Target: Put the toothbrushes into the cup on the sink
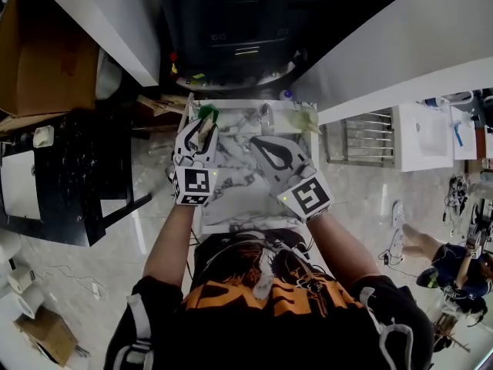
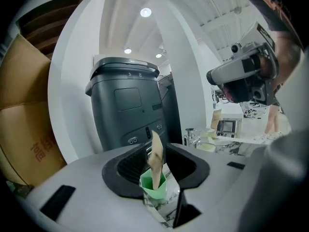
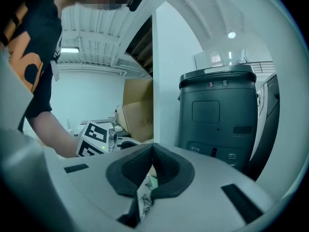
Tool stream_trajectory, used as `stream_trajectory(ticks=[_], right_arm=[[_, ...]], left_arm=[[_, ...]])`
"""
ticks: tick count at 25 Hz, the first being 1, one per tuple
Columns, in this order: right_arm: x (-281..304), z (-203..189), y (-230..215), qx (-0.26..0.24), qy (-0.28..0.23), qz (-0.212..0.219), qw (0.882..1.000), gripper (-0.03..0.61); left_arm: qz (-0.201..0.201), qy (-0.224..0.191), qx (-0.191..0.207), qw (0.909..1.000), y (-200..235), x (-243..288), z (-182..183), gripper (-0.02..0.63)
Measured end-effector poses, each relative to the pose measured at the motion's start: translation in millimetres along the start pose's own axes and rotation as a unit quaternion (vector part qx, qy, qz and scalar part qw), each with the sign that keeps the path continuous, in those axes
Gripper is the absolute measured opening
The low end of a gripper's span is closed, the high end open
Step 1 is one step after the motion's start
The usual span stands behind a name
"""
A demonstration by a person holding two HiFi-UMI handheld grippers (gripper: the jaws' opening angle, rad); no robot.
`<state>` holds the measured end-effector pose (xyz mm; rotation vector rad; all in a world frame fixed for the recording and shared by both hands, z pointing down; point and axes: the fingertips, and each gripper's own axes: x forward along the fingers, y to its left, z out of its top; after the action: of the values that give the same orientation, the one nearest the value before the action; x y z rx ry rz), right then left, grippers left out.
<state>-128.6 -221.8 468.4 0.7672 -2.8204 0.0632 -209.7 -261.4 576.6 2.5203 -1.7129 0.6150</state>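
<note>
left gripper hangs right over the green cup with its jaws spread apart (they pinch nothing). a tan toothbrush stands in the green cup, tipped a little, up in the gap between the jaws. the marble bench lies under the green cup. right gripper is near the green cup, on its right, with its jaws pressed together and nothing in them. a tap stands right of the green cup. a big dark grey machine stands behind the green cup.

Black shirt, orange print, white left gripper, right gripper
</note>
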Motion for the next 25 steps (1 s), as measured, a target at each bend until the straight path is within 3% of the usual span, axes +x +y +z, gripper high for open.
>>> stream_trajectory(ticks=[2, 10, 14, 18, 25], right_arm=[[0, -2, 0, 0.000, 0.001, -0.001, 1.000, 0.014], [-4, 8, 4, -0.002, -0.006, -0.002, 1.000, 0.014], [-11, 13, 5, -0.004, -0.017, -0.005, 1.000, 0.014], [-26, 21, 6, -0.005, -0.033, -0.011, 0.999, 0.014], [-65, 36, 11, -0.012, -0.066, -0.027, 0.997, 0.014]], left_arm=[[-0.004, -0.005, 0.001, 1.0000, -3, 0, 1, 0.201], [-0.018, -0.025, -0.005, 0.9995, -8, -12, 19, 0.209], [-0.043, -0.079, -0.015, 0.9959, -19, -32, 63, 0.202], [-0.050, -0.122, 0.006, 0.9912, -33, -54, 102, 0.170], [-0.064, -0.163, 0.037, 0.9837, -63, -89, 149, 0.133]])
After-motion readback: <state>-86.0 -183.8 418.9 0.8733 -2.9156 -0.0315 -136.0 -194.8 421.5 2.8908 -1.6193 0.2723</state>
